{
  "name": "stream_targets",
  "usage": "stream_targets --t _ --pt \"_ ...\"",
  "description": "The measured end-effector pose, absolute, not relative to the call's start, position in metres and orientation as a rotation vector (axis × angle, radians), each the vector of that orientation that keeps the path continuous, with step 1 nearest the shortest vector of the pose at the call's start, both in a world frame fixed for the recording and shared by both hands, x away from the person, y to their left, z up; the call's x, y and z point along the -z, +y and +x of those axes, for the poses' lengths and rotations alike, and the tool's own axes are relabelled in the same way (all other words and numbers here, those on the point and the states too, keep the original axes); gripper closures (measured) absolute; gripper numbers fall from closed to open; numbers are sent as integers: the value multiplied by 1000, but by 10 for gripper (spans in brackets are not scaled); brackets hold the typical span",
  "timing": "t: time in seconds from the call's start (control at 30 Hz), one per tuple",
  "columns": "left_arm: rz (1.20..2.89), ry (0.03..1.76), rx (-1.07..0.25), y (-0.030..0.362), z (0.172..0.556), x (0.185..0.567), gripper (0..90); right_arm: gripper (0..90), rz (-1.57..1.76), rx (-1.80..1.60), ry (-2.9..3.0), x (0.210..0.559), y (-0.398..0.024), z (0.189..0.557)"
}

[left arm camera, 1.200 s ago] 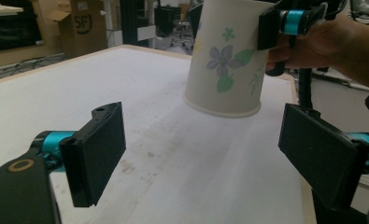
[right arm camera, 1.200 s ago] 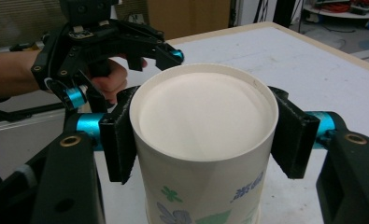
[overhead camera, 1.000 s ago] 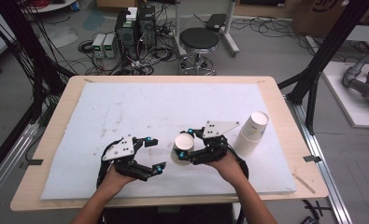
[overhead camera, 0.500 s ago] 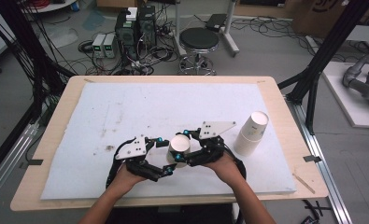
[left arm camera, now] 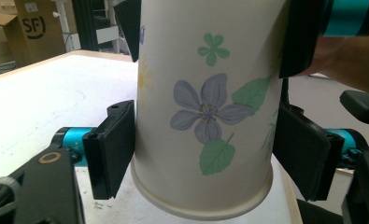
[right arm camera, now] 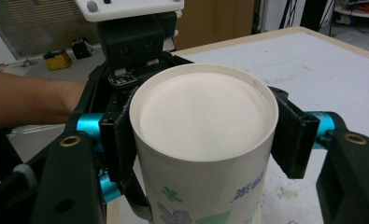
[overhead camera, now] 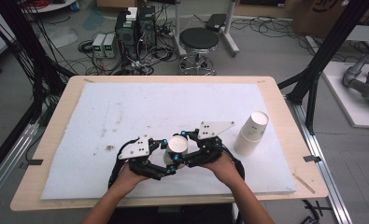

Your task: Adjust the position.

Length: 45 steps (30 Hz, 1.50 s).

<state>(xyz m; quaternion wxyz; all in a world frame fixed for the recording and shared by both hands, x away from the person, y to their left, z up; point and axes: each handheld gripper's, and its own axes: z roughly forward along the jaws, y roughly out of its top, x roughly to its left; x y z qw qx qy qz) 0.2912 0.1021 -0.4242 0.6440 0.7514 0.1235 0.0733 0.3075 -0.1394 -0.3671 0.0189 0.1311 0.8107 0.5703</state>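
In the high view a tapered paper cup (overhead camera: pixel 176 148) stands base-up on the white felt mat (overhead camera: pixel 126 112), between the left gripper (overhead camera: pixel 166 156) and right gripper (overhead camera: pixel 181 147). The left gripper view adds its printed purple flowers and rolled rim: the left jaws, just closing, press its lower sides. The right gripper view shows the recessed base and the right jaws clamped just below it.

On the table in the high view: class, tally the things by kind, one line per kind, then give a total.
Paper cup held upside down between the grippers: 1
Stack of paper cups standing apart: 1
Hand-held grippers, left and right: 2
White mat: 1
Total: 5
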Motion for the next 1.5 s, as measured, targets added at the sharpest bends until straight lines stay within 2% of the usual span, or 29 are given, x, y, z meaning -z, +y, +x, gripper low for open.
stream_targets --t 0.2,0.23,0.27,0.3,0.33,0.7,0.97,1.5 --pt "1734 283 -165 104 291 422 301 347 413 -1765 2525 368 -139 308" --pt "1748 285 -160 105 291 420 306 269 428 -1769 2523 368 -138 308" --pt "1748 285 -160 105 291 420 307 269 428 -1769 2523 368 -138 308" --pt "1754 290 -160 106 291 419 307 191 447 -1767 2520 368 -138 308" --pt "1766 293 -158 107 291 417 310 179 468 -1751 2518 367 -137 307" --pt "1981 278 -163 115 290 398 325 179 348 -1662 2577 357 -136 306" --pt "2194 203 -156 112 294 382 328 180 235 -1497 2675 354 -132 307" --pt "2386 128 -133 104 299 369 328 181 130 -1317 2791 360 -122 310"
